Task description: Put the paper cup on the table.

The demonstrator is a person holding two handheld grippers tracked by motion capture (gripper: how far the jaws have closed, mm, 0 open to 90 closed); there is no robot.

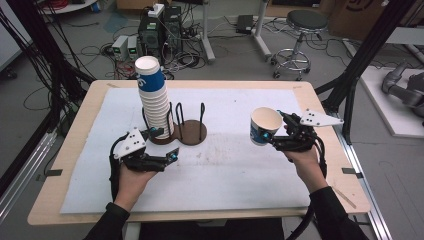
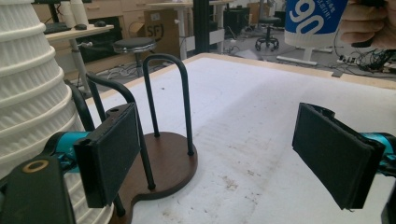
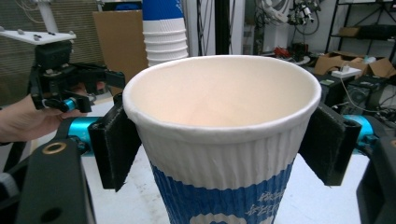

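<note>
Cup stack in holder beside left gripper

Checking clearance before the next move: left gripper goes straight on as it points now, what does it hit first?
Probably the wire cup holder: the open left gripper points past its brown base, with the cup stack hard by its left pad. Depth is unclear.

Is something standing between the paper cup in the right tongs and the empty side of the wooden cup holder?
Nothing visible does. The right tongs hold the paper cup above bare table mat, right of the cup holder. The cup stack and open left tongs sit on its left side.
</note>
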